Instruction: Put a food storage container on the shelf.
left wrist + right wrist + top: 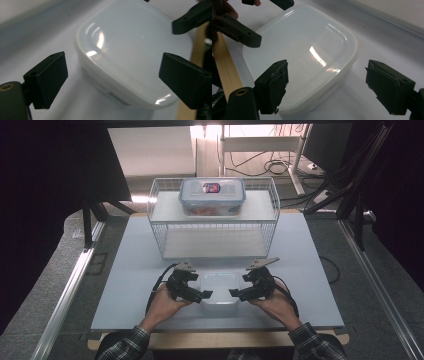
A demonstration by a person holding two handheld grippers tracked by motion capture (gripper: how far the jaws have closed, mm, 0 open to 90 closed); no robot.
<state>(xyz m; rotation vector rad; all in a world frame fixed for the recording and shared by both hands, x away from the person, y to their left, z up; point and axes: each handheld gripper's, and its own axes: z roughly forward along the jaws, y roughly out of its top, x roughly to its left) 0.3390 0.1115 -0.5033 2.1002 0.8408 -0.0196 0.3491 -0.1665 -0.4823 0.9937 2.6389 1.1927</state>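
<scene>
pale blue table (150, 270), wire basket (165, 227) at back. we flank the white lidded container (219, 290) near the front edge: left gripper (206, 294) and right gripper (234, 293) jaws spread, grasping nothing.

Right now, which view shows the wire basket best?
The high view: the wire basket stands whole at the table's far side, with a blue-lidded container on its upper shelf. Both gripper views look at the near white container instead.

Bare table (130, 285) either side of my white tub (219, 288); wire rack (214, 227) blocks fwd.
</scene>
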